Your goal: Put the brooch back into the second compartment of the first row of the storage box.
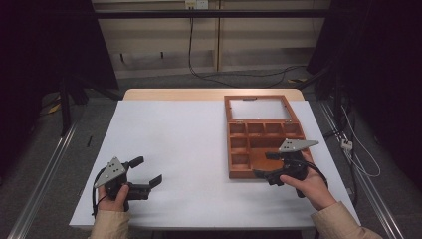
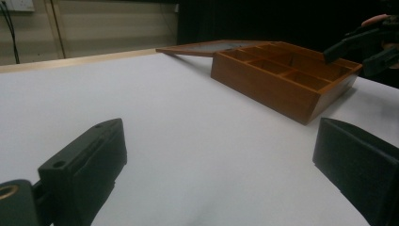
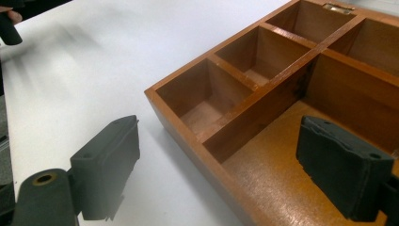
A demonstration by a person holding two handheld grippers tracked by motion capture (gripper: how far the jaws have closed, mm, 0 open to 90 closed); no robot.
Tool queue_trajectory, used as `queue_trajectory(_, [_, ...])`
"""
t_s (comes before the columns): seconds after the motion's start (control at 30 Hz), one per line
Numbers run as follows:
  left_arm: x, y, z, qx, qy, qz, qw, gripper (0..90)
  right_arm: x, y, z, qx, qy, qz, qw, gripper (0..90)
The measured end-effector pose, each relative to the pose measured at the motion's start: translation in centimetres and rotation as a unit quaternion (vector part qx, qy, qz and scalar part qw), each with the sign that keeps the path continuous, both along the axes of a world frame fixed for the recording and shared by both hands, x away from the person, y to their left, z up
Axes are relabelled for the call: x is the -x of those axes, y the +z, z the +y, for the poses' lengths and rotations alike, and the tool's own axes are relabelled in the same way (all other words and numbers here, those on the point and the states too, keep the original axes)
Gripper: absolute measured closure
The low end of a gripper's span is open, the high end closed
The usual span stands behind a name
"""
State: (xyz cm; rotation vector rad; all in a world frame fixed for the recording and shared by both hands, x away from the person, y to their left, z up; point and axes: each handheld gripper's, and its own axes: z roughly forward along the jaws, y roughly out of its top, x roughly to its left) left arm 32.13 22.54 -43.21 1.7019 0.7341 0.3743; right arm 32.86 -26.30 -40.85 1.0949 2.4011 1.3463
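White table [image 1: 189,144], dim room behind. Left gripper [image 1: 148,172] near front left edge, jaws spread wide, nothing held, wooden box [image 1: 249,149] well apart to its right. Right gripper [image 1: 265,166] wide open and empty, straddling box's near wall at front corner, hinged lid [image 1: 257,108] lying open behind.

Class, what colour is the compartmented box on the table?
The wooden box is reddish-brown, with orange-brown insides; the right gripper view shows it best.

We see dim room, dark edges; tabletop [image 1: 189,149] evenly lit from above, soft shadows. Gripper views: near jaws blurred, slight motion smear upper left, no glare.
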Motion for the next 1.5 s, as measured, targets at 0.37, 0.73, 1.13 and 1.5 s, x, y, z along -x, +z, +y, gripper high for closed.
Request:
queue_trajectory(0.37, [0.0,0.0,0.0,0.000,0.000,0.000,1.0000,3.0,1.2,-0.1,0.3,-0.002,0.015,-0.007,0.9999,13.7])
queue_trajectory(0.73, [0.0,0.0,0.0,0.000,0.000,0.000,1.0000,3.0,2.0,-0.7,0.1,-0.002,0.025,-0.007,0.9997,13.8])
queue_trajectory(1.13, [0.0,0.0,-0.1,-0.002,0.000,0.000,1.0000,3.0,2.8,-1.3,-0.6,0.001,0.025,-0.018,0.9995,13.5])
queue_trajectory(1.5, [0.0,0.0,-0.1,-0.003,-0.001,0.001,1.0000,3.0,3.6,-0.7,-0.6,-0.011,0.036,-0.025,0.9990,14.0])
